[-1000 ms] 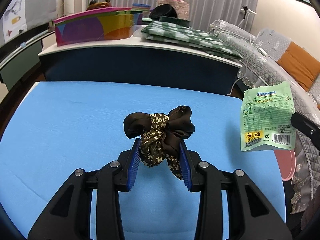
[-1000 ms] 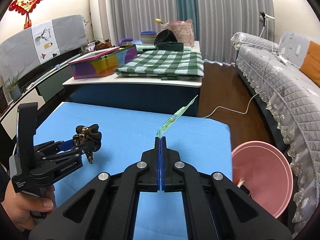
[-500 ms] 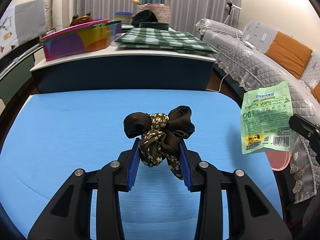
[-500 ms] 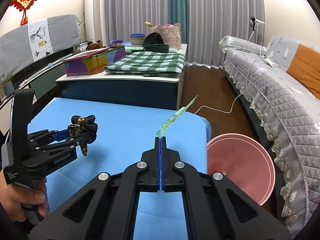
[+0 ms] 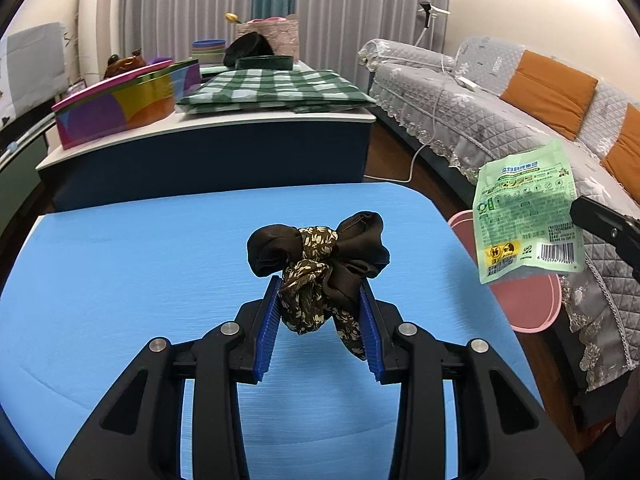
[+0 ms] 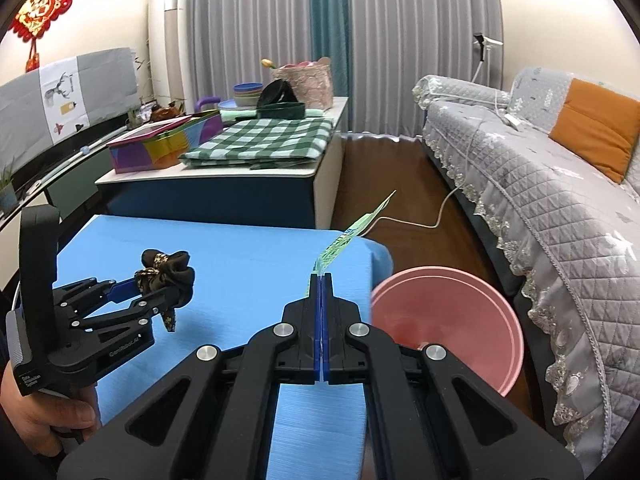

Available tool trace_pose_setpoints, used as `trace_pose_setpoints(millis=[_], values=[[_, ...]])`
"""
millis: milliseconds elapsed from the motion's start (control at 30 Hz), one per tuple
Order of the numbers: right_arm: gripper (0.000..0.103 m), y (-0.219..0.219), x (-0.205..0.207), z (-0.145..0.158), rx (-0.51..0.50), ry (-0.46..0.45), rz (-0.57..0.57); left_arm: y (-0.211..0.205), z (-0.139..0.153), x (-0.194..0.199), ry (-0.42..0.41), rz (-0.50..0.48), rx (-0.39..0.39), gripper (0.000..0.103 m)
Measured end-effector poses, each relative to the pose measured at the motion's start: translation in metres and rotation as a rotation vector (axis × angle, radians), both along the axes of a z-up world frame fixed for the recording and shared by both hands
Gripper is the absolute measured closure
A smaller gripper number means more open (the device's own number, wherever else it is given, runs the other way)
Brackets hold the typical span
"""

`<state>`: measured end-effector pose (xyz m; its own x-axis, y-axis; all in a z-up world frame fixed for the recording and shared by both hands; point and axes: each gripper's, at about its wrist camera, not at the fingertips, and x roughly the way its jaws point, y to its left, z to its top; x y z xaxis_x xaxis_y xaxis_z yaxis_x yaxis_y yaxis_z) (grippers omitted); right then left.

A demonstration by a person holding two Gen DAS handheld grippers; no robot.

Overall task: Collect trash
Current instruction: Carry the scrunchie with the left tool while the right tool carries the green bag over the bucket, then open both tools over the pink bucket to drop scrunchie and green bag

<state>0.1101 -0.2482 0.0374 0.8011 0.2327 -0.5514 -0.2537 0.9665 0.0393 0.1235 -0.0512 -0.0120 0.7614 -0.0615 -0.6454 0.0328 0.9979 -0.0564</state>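
We carry both loads to pink bin (image 6: 448, 320): left gripper (image 5: 318, 300) fingers clamp scrunchie (image 5: 320, 256), right gripper (image 6: 321, 280) fingers pinch green packet (image 6: 348, 236); release only above rim.

From the right wrist view, the table (image 6: 224, 264) fills 9 o'clock, with the basin (image 6: 448, 320) off its edge at 3 o'clock on the floor. The sofa (image 6: 540, 200) runs beyond it at 2 o'clock; the counter (image 6: 224, 184) stands behind the table at 11 o'clock.

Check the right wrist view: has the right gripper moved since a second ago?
Yes. The right gripper, shut on the green packet, has moved toward the pink bin; the bin now sits nearer the centre and shows more fully.
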Motion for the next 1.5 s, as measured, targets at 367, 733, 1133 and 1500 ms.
trace_pose_setpoints(millis=[367, 733, 1133, 1500], values=[[0.103, -0.024, -0.001, 0.005, -0.028, -0.016, -0.054, -0.020, 0.000, 0.000, -0.009, -0.047, 0.009, 0.067], [0.103, -0.054, 0.007, 0.006, 0.018, 0.002, -0.114, -0.045, 0.006, 0.012, -0.018, -0.100, 0.013, 0.067], [0.103, -0.084, 0.018, -0.001, 0.013, 0.007, -0.195, -0.091, 0.011, 0.037, -0.048, -0.184, 0.006, 0.067], [0.103, -0.112, 0.037, -0.010, 0.018, 0.023, -0.248, -0.136, 0.000, 0.068, -0.040, -0.250, -0.007, 0.067]])
